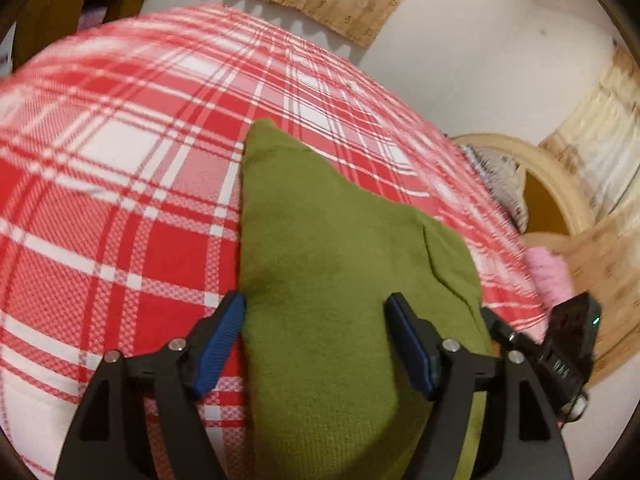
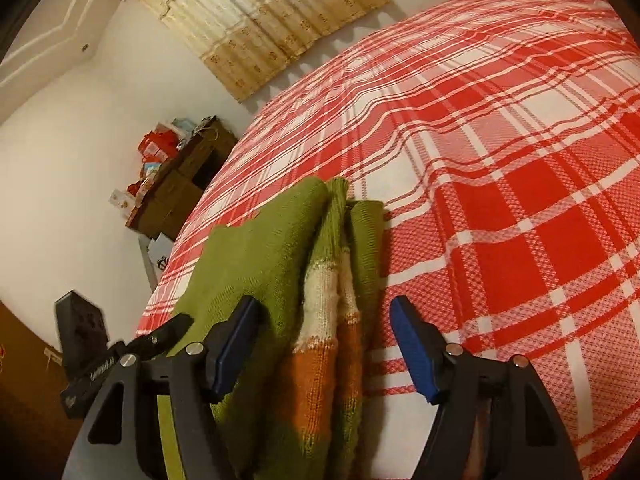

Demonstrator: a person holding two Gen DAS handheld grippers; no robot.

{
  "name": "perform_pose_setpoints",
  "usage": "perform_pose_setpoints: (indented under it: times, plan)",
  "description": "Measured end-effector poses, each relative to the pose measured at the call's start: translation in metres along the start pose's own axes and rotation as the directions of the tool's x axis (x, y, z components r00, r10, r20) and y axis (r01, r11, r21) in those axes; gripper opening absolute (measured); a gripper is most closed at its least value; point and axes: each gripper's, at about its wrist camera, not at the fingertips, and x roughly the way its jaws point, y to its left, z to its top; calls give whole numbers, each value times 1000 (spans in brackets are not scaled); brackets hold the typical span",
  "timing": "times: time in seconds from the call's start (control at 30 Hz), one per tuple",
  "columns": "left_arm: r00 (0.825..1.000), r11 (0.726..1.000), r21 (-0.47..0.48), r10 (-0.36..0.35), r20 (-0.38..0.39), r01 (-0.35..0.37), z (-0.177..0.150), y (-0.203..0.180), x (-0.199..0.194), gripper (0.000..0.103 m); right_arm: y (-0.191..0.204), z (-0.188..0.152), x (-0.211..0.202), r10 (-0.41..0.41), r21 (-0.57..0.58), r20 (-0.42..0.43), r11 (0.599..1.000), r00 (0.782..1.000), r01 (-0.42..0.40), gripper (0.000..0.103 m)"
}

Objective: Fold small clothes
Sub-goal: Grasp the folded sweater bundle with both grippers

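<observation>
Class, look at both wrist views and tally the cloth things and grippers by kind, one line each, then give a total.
Green knitted garment with white and orange stripes, lying on the bed: 1
Red and white plaid bed cover: 1
Pink folded cloth beyond the bed's edge: 1
Black two-finger grippers with blue pads, jaws apart, left gripper and right gripper: 2
Total: 5

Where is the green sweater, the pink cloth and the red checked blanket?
green sweater [image 1: 328,248]: left wrist view, its plain green middle.
pink cloth [image 1: 550,276]: left wrist view, its folded top.
red checked blanket [image 2: 520,184]: right wrist view, a bare red square.
</observation>
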Motion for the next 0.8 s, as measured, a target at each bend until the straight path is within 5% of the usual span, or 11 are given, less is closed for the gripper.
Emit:
perform_pose_setpoints:
  times: [0.1,0.17,0.37,0.53,0.67,0.8]
  plan:
    - [1000,999,37,9,8,-9,-3,-5,-2,75,16,-5,7,76,-86,-63,993,995,-82,70]
    - [1000,998,50,25,8,-26,-4,-8,-1,75,30,-6,14,11,-166,-74,986,997,-23,70]
    - [1000,998,51,23,7,-23,-2,-7,1,75,25,0,26,58,-96,-70,993,996,-64,77]
    - [998,995,76,59,16,-60,0,-12,5,75,48,-7,29,-36,-231,-80,973,996,17,48]
    - [997,991,111,71,31,-74,-2,-19,4,54,66,-13,26,-114,-316,-36,944,993,97,41]
    - [987,967,198,152,59,-161,-7,-39,-3,44,72,-16,13,-120,-286,-16,952,993,111,37]
